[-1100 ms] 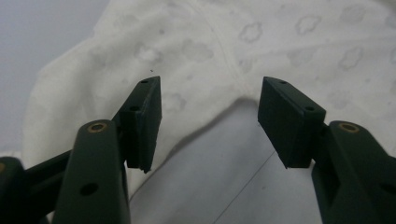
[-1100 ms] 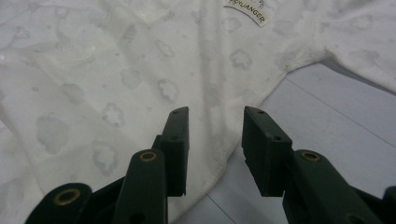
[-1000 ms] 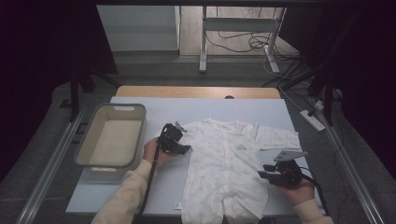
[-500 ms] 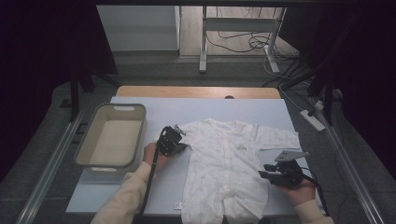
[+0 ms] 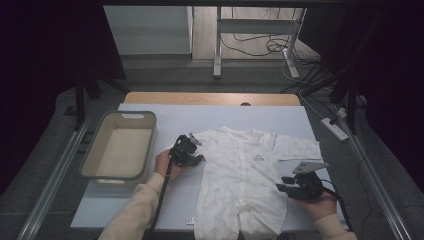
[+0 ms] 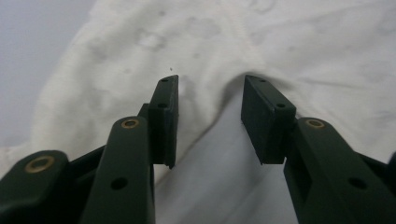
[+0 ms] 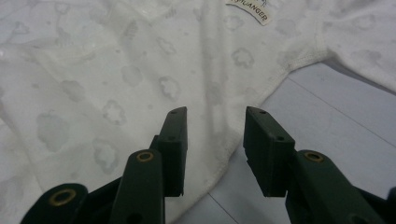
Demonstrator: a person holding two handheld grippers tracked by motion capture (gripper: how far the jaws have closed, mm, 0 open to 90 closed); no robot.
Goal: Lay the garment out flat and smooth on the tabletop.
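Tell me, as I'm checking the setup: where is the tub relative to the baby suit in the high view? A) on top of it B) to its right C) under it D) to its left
D: the tub stands left of the baby suit, apart from it.

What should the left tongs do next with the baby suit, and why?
Probably close on the sleeve edge. The left tongs have just been opening and stand apart at the baby suit, its cloth edge between them unpinched. The right tongs wait open.
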